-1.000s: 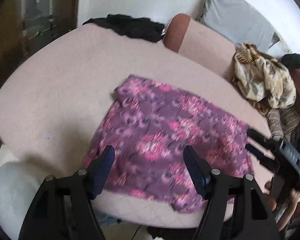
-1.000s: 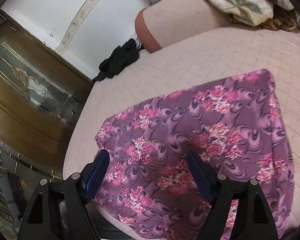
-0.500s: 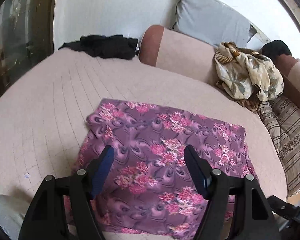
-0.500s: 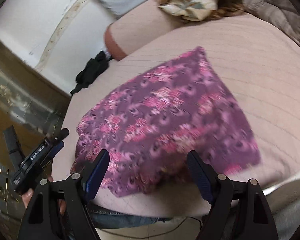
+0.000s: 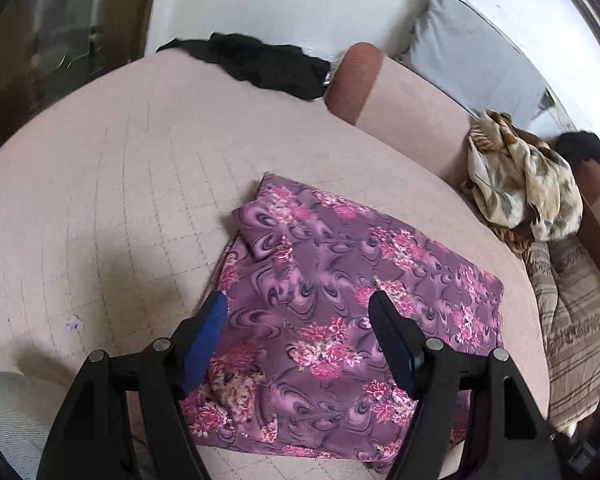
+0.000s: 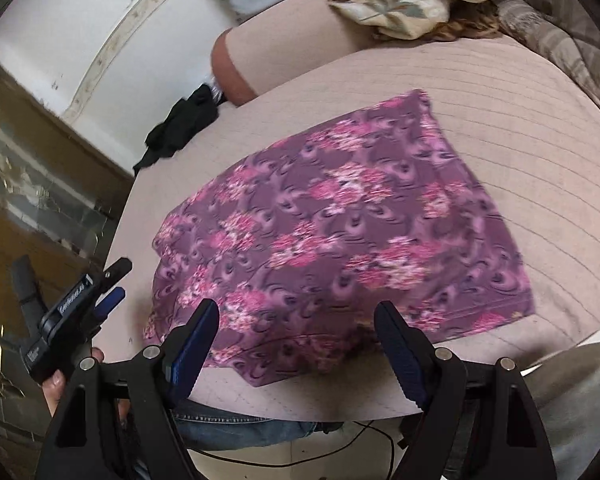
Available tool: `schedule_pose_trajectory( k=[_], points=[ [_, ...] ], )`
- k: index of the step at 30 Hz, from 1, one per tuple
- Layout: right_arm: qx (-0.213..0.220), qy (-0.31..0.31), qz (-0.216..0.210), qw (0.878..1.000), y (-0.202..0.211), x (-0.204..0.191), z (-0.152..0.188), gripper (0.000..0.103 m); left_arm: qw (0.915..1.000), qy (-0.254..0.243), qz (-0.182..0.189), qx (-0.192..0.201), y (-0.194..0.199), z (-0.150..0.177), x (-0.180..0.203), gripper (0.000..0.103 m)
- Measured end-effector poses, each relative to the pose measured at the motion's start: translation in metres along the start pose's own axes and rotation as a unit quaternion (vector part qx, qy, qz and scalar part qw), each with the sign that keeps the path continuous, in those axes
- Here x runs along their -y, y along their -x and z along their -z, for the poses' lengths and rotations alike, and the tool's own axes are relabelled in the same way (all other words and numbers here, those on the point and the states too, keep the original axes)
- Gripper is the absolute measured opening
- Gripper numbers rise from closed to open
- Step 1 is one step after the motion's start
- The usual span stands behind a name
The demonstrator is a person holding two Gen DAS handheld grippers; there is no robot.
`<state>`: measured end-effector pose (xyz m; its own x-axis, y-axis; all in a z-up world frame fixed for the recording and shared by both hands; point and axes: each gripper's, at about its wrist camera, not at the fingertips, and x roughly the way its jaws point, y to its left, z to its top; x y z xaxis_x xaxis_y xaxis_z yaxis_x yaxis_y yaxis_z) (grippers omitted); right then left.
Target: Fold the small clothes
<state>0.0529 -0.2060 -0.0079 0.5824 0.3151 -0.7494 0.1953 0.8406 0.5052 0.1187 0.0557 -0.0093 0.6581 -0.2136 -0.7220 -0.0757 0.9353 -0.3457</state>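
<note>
Black fingers (image 5: 300, 308) apart, empty

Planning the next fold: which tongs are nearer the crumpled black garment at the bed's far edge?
Left. The left tongs hover over the purple floral cloth's side facing that black garment; the right tongs hover at the opposite side.

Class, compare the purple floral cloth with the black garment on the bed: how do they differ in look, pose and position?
The purple floral cloth is patterned pink on purple; the black garment is plain. The purple cloth lies spread flat, the black one crumpled. The purple cloth sits near the bed's front edge, the black one at the far edge. Both rest on the pink bedspread.
</note>
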Motion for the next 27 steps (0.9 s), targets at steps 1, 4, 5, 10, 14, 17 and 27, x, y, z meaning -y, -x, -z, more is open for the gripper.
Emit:
schedule_pose_trajectory(
  k=[1,4,5,10,14,17,27],
  points=[
    [-0.003,0.004,-0.002,1.0,-0.002,-0.004,0.001,0.085,1.0,0.001,-0.003,0.001,0.0,0.0,-0.001,0.072],
    [-0.011,0.01,-0.014,1.0,-0.008,-0.015,0.003,0.085,0.9999,-0.001,-0.011,0.011,0.003,-0.002,-0.001,0.072],
    [-0.013,0.011,-0.015,1.0,-0.009,-0.019,0.002,0.085,0.9998,-0.001,-0.012,0.014,0.005,-0.002,-0.002,0.072],
    [-0.015,0.005,-0.028,0.999,-0.014,-0.029,-0.008,0.085,0.9997,0.023,-0.002,0.002,0.002,-0.005,-0.009,0.072],
    [-0.02,0.0,-0.034,0.999,-0.018,-0.033,-0.014,0.085,0.9998,0.019,-0.004,0.002,0.003,-0.004,-0.01,0.072],
    [-0.024,-0.001,-0.032,0.999,-0.026,-0.036,-0.019,0.085,0.9997,0.025,-0.002,-0.002,0.003,-0.006,-0.014,0.072],
    [-0.047,-0.008,-0.062,0.997,-0.054,-0.066,-0.042,0.085,0.9985,0.048,-0.023,-0.011,0.006,-0.004,-0.048,0.072]
  ],
)
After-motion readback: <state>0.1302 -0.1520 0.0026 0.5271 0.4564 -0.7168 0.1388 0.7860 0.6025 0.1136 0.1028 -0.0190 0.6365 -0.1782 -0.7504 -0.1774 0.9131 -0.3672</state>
